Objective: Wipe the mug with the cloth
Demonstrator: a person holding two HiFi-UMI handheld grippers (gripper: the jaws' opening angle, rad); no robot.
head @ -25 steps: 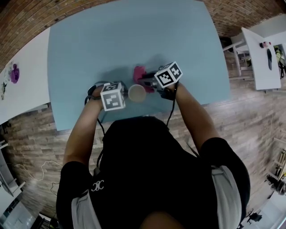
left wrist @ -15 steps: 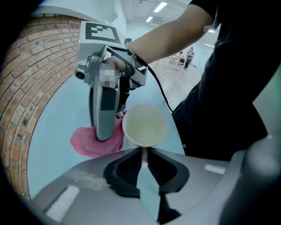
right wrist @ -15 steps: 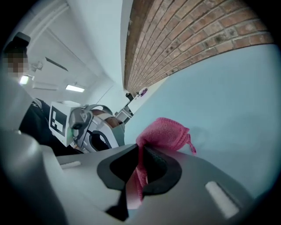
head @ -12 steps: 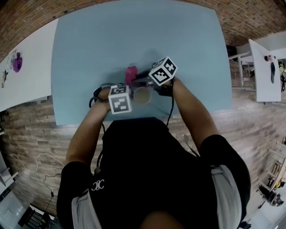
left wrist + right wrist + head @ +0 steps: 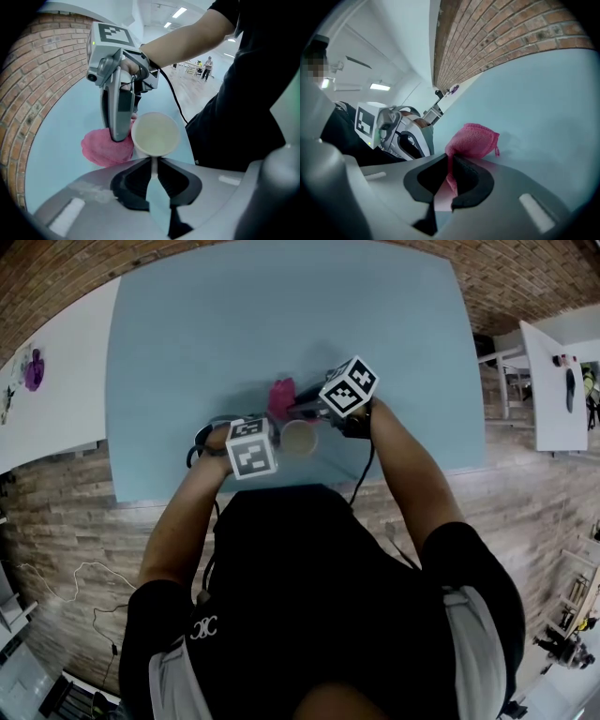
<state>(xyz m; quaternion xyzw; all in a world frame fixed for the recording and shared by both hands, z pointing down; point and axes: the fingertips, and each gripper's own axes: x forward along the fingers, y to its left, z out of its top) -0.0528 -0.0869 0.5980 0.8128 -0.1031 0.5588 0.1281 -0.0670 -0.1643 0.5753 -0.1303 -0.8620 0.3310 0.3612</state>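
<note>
Mid-wipe, by the look of it: both things gripped, rubbing probably unfinished.
Mug [image 5: 299, 438] at frame centre, pinched by a thin white part in left gripper [image 5: 153, 166] jaws; pink cloth [image 5: 473, 140] clamped in right gripper [image 5: 451, 173] jaws, just upper left of mug.

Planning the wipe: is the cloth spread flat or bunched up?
Bunched up: the pink cloth is a crumpled wad pinched in the right gripper.

— Where on the table [image 5: 178, 343] could a hand pass?
— The wide far stretch toward the brick wall [image 5: 497, 33] is open, and so are both side margins.
— What stands in the way?
— The mug [image 5: 298, 438], pink cloth [image 5: 281, 395], left gripper [image 5: 152, 164] and right gripper [image 5: 451, 176] crowd together near the front edge, where a cable [image 5: 361, 474] trails.
</note>
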